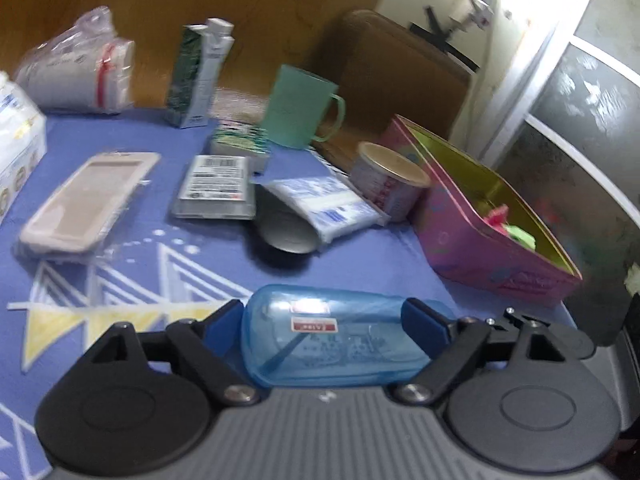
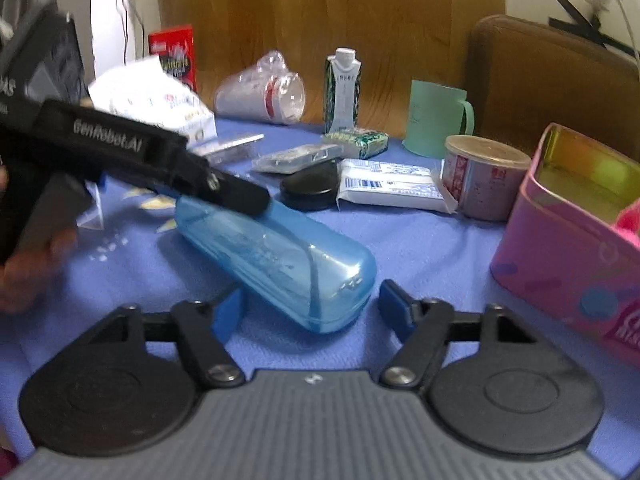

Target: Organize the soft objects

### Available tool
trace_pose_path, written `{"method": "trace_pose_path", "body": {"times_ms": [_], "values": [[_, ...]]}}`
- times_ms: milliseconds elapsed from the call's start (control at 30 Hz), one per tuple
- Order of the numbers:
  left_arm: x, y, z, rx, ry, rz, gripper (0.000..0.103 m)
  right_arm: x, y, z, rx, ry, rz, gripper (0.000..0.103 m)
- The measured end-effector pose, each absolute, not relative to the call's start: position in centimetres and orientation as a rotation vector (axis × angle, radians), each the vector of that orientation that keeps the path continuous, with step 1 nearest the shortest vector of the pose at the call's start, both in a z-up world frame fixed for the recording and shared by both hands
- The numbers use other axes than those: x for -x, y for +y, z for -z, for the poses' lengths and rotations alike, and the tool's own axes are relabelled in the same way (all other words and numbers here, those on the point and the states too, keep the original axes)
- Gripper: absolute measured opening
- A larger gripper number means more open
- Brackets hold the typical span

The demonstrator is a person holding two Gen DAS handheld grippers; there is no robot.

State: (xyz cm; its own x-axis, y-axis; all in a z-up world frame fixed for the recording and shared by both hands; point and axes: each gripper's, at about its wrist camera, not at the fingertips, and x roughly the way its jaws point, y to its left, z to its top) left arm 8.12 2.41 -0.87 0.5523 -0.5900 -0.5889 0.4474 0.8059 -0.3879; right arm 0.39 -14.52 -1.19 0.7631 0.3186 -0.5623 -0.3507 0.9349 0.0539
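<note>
Blue case [image 1: 332, 340] being grabbed at both ends

The left tool [image 1: 324, 320] is closed around one end of the case lying on the near counter [image 1: 120, 208]; the right tool [image 2: 310, 308] is seen open, pads just clear of the other end. Probably a lift toward the pink tin [image 1: 492, 236] is needed next, where pink and green soft bits are already seen. The mug's [image 1: 298, 106] inside can't be made out.

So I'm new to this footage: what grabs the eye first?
The translucent blue case lying on the blue cloth, with the left gripper straddling one end and the right gripper open at the other. Beyond it, to the right, stands an open pink tin.
</note>
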Motion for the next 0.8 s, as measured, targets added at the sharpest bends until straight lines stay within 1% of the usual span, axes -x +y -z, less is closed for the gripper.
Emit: {"method": "trace_pose_path", "body": {"times_ms": [133,200,333,533,600,700,800], "values": [[-7.1,-1.2,1.0,0.166,0.785,0.677,0.088,1.8,-16.9,1.4,0.034,0.596,-0.329,0.072],[-6.5,-3.9,1.1,0.135,0.791,0.731,0.089,3.7,-18.8,1.6,0.018,0.583,-0.288,0.072],[-4.8,-10.2,1.5,0.055,0.792,0.841,0.093,7.3,-22.9,2.0,-0.024,0.576,-0.179,0.072],[-2.8,-18.1,1.6,-0.033,0.788,0.978,0.093,12.2,-28.6,2.5,-0.075,0.557,-0.012,0.073],[-2.3,-19.4,0.2,-0.047,0.748,1.002,0.093,13.1,-30.0,2.2,-0.107,0.538,0.017,0.073],[-2.6,-21.0,-3.2,-0.048,0.637,1.03,0.093,13.7,-31.8,-0.1,-0.11,0.444,0.044,0.072],[-4.3,-22.8,-6.2,-0.056,0.557,1.004,0.093,12.0,-33.7,-2.8,-0.088,0.371,0.051,0.073]]}}
